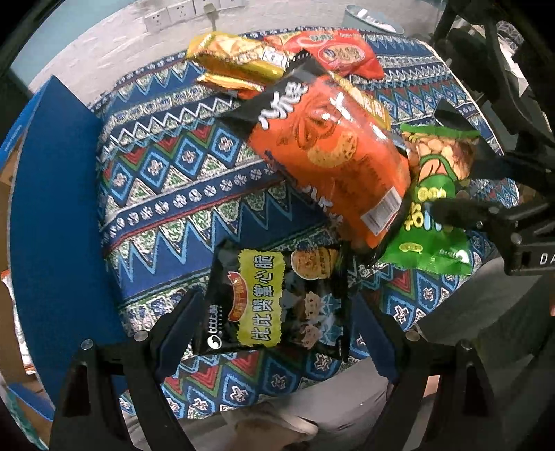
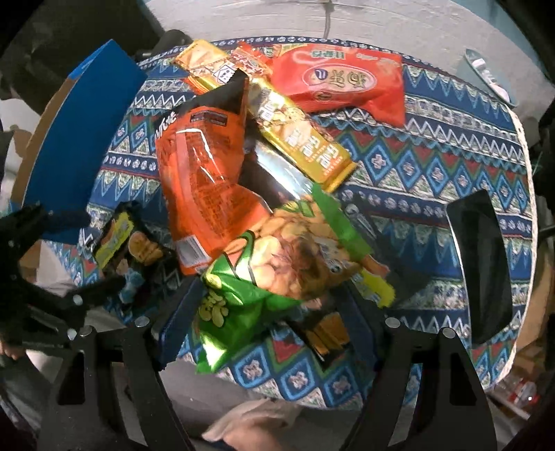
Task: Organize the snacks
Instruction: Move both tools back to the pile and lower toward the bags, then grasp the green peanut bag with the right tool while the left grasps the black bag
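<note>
Left gripper (image 1: 274, 333): jaws apart, straddling the black snack bag (image 1: 277, 298) — pads not pressing.
Right gripper (image 2: 267, 312): around the green snack bag (image 2: 256, 277); grip unclear.
Orange bag (image 1: 329, 156): just beyond the black snack bag, overlapping the green one — on the patterned cloth (image 1: 166, 180).

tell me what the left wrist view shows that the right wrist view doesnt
Only the left wrist view shows the black snack bag's full front between the open left gripper and the wall sockets. Only the right wrist view shows a dark tray and the green bag between the right gripper's fingers. Both show the orange bag, red bag and blue box.
</note>
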`<state>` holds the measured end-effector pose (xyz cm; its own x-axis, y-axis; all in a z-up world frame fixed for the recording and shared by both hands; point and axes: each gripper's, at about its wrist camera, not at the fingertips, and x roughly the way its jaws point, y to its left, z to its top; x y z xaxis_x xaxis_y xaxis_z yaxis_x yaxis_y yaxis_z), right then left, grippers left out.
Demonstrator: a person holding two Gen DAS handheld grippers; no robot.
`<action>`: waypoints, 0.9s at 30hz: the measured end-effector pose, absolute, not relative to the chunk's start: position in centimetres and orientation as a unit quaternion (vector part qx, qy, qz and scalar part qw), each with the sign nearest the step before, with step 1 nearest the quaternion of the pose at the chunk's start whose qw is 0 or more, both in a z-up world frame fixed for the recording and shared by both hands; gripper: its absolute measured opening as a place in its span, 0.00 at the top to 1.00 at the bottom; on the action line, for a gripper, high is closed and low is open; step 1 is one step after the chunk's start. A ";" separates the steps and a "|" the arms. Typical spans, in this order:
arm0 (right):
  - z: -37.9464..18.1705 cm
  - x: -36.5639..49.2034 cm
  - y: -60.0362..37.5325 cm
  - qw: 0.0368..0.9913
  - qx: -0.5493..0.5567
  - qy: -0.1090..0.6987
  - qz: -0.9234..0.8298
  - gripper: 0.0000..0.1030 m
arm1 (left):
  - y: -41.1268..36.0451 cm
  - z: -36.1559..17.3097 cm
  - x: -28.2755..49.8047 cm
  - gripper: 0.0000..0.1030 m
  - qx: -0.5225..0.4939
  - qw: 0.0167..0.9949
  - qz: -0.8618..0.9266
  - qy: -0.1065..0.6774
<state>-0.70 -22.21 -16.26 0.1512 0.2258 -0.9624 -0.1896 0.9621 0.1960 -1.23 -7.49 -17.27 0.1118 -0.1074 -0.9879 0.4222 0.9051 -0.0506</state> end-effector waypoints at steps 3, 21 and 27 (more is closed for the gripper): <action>-16.7 -0.2 -21.8 0.758 0.014 0.638 0.134 0.23 | -7.5 -18.2 -1.0 0.14 0.125 0.732 -0.171 0.647; -20.0 1.7 -19.5 0.752 -0.005 0.644 0.140 0.27 | -7.8 -21.6 0.4 0.23 0.087 0.725 -0.171 0.661; -19.2 0.7 -19.3 0.759 -0.028 0.634 0.144 0.44 | -7.9 -21.0 -0.5 0.30 0.098 0.731 -0.182 0.651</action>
